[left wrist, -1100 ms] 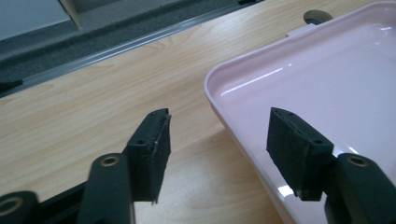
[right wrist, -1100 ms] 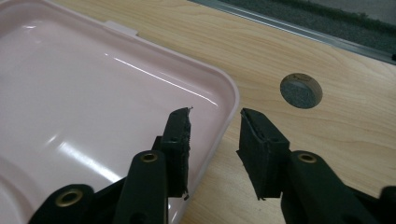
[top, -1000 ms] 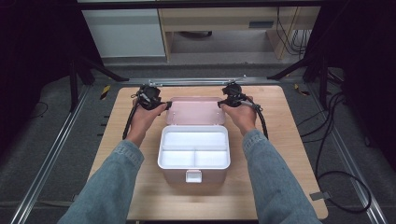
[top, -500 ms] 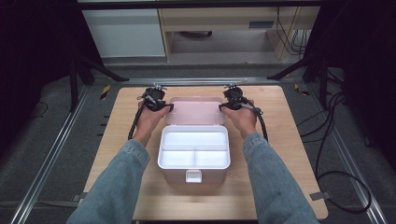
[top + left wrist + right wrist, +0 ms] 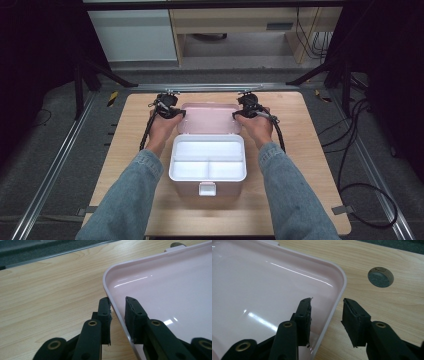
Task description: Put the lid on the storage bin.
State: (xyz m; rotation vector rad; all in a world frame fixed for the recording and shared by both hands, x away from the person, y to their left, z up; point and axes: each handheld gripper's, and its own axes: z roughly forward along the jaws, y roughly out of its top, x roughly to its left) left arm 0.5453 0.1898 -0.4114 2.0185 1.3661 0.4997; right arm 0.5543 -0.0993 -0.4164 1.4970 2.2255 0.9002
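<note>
The pink lid point(image 5: 208, 118) lay open flat at 12 o'clock of the white-trayed box point(image 5: 208, 159), mid tabletop point(image 5: 125, 150). The left tool point(image 5: 117, 312) straddled its left rim w/ jaws apart; the right tool point(image 5: 327, 315) did likewise at 3 o'clock (neither clamped yet). Probably abt to grip and swing it shut. Hinge hidden; tray compartments looked empty.

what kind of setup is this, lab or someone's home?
Likely a lab recording station: a wooden table on metal floor rails, loose cables on grey carpet, dark stands around it, and one pink box as the prop.
</note>
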